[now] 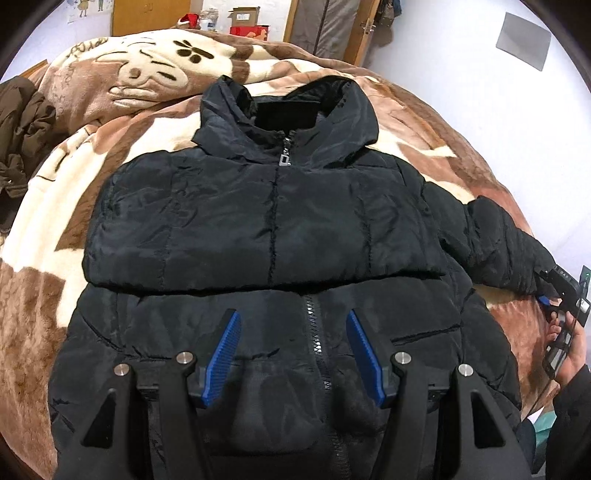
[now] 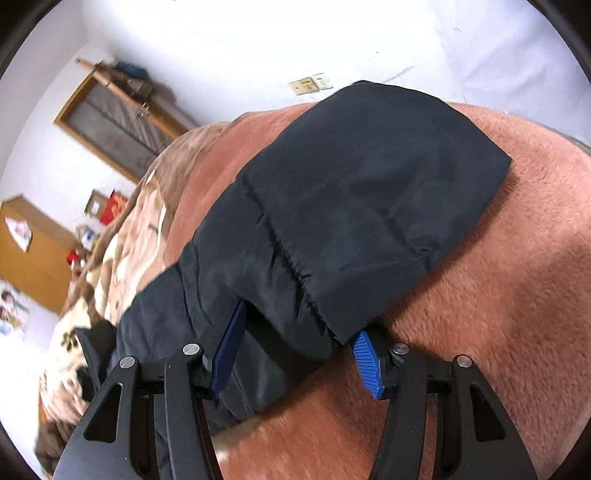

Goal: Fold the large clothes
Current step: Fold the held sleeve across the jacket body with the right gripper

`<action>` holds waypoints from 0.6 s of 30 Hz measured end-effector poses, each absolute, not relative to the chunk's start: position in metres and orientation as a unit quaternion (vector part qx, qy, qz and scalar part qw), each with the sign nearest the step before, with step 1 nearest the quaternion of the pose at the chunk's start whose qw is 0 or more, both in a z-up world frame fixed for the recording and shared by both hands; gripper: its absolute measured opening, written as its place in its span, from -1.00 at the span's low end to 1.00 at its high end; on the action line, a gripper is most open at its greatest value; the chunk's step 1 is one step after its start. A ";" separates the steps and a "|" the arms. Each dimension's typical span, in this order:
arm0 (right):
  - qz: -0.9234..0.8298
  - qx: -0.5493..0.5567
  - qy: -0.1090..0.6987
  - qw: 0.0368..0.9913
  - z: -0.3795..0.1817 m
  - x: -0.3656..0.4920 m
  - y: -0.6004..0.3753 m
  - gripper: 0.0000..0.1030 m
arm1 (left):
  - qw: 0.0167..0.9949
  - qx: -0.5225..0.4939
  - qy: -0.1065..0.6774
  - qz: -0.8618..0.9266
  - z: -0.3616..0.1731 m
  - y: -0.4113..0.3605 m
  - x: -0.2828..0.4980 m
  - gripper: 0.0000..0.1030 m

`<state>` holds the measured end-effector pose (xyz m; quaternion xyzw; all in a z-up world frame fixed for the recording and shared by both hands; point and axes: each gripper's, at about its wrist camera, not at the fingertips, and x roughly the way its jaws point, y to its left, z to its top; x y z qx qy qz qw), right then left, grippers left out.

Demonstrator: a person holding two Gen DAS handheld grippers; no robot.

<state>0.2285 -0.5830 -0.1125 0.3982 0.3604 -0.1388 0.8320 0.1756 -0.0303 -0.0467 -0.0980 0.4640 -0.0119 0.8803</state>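
A black puffer jacket (image 1: 266,229) lies front up on a bed, hood (image 1: 288,110) at the far end, zipper down the middle. One sleeve is folded across the chest; the other sleeve (image 1: 506,251) stretches out to the right. My left gripper (image 1: 293,325) is open and empty above the jacket's lower front. My right gripper (image 2: 299,332) is open with its blue fingers on either side of that sleeve's cuff (image 2: 369,206), which lies between them on the blanket. The right gripper also shows in the left wrist view (image 1: 561,295) at the sleeve's end.
A brown and cream plush blanket (image 1: 110,122) covers the bed. A dark brown garment (image 1: 22,136) lies at the far left. Wooden cabinets, boxes (image 1: 247,22) and a door (image 1: 325,26) stand behind the bed. A white wall runs along the right.
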 end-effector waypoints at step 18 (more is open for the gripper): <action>0.113 0.222 0.266 0.931 0.096 0.218 -0.400 -0.77 | 0.897 -0.137 0.420 0.027 -0.016 0.031 0.159 0.19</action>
